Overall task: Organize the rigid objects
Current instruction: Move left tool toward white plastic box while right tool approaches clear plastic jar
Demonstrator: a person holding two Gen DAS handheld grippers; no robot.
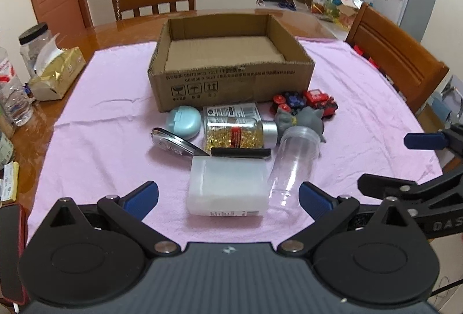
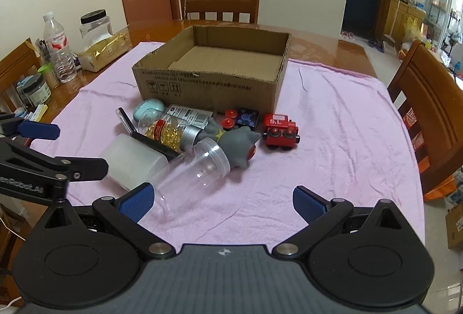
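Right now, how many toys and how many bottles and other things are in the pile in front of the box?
Toys: 3 (red train, blue block car, grey figure)
Bottles and jars: 3 (clear jar, gold capsule bottle, white container)
Other: 4 (teal case, flat packet, silver opener, black stick)
Total: 10

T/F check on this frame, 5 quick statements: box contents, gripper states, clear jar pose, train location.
1. The cardboard box holds nothing. True.
2. The left gripper is shut on the white container. False: its fingers are spread, gripping nothing.
3. The clear jar lies on its side. True.
4. The red toy train sits inside the box. False: it is on the pink cloth, outside.
5. The right gripper is open. True.
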